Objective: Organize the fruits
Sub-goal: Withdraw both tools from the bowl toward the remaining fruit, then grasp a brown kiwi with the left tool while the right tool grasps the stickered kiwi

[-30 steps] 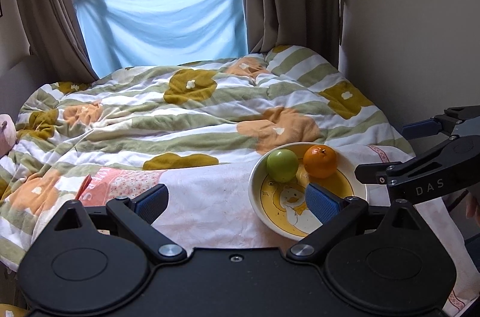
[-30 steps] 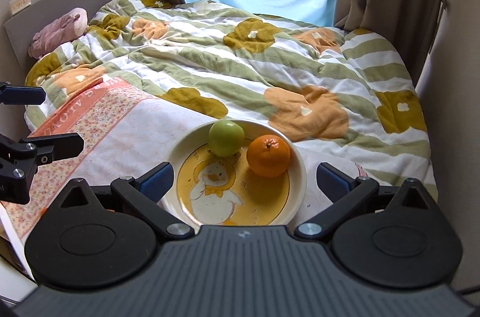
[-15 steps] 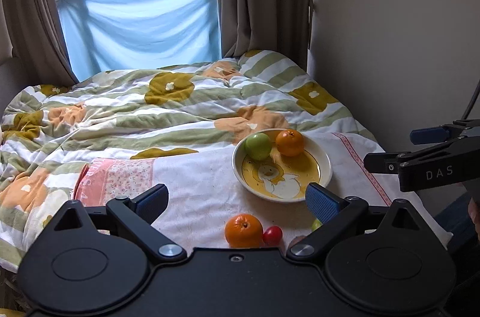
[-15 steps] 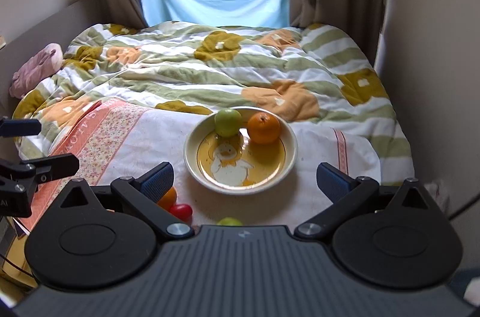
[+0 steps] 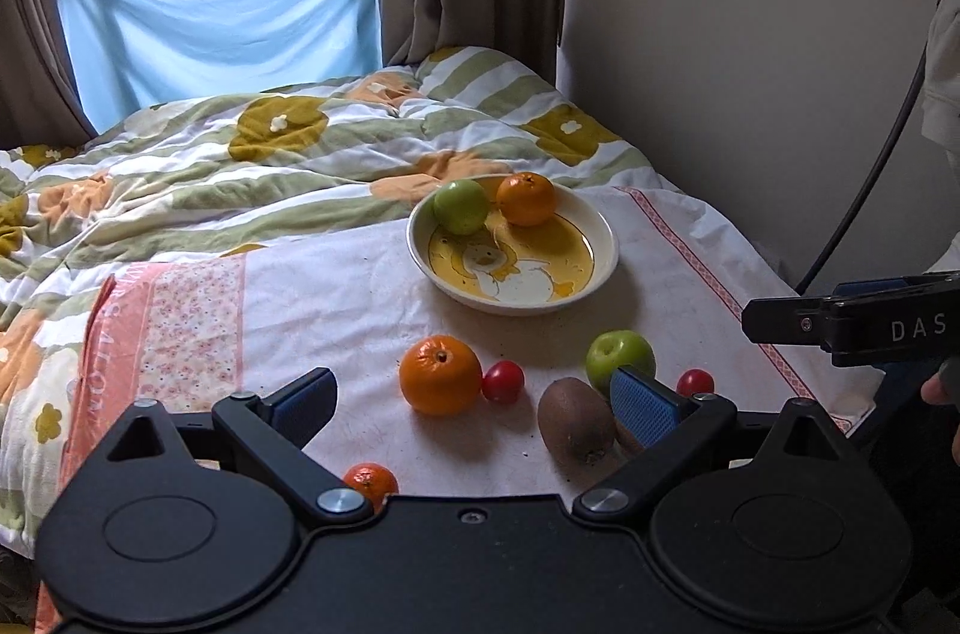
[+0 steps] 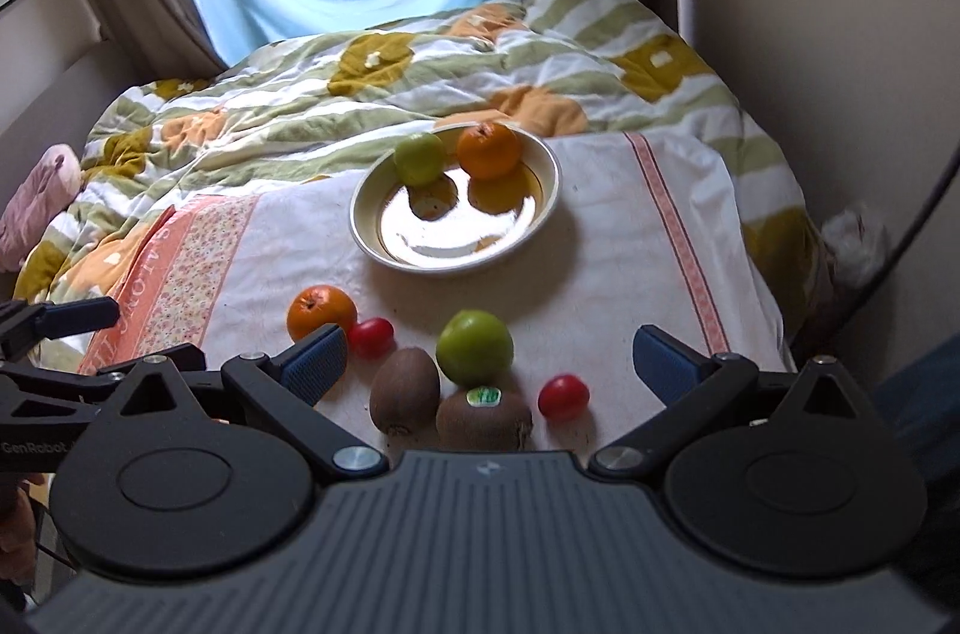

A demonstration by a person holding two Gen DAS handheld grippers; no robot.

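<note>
both grippers have been drawn back from the plate; loose fruit on the bed is now revealed; left gripper and right gripper jaws are held wide, empty

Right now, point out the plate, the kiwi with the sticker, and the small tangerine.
plate (image 6: 543, 153): right wrist view, bare right rim.
kiwi with the sticker (image 6: 483, 418): right wrist view, brown skin below sticker.
small tangerine (image 5: 371, 480): left wrist view, visible top.

Green apple and orange in plate, other fruits loose on cloth
</note>
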